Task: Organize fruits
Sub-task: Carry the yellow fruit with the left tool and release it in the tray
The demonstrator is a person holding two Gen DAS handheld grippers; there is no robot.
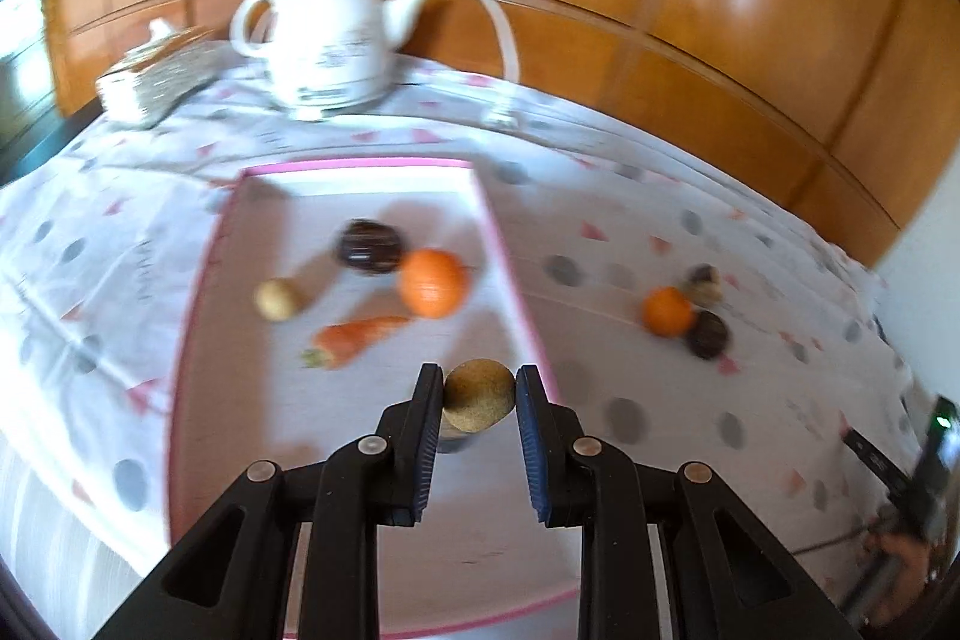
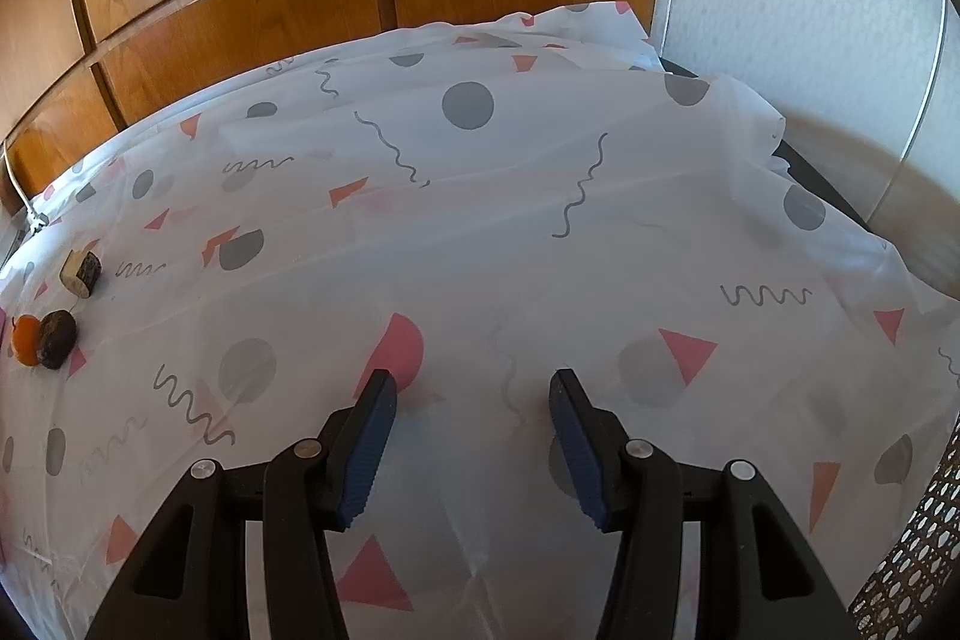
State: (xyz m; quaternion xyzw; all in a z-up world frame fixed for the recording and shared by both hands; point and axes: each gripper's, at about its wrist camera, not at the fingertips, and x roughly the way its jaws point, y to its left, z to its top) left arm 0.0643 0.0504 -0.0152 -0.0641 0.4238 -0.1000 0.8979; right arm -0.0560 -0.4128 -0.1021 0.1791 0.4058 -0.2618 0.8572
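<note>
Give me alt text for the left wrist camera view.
The left claw grips a brown kiwi above a pink-rimmed tray holding an orange, a carrot, a dark fruit and a small pale fruit. A white teapot stands behind on the patterned tablecloth.

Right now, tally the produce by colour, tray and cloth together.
Orange rounds: 2
Carrot: 1
Dark rounds: 2
Tan-brown rounds: 2, one in tray, one in left hand-held gripper
Cut dark piece: 1
Total: 8

Blurred teapot (image 1: 327,34) (motion smear).
</note>
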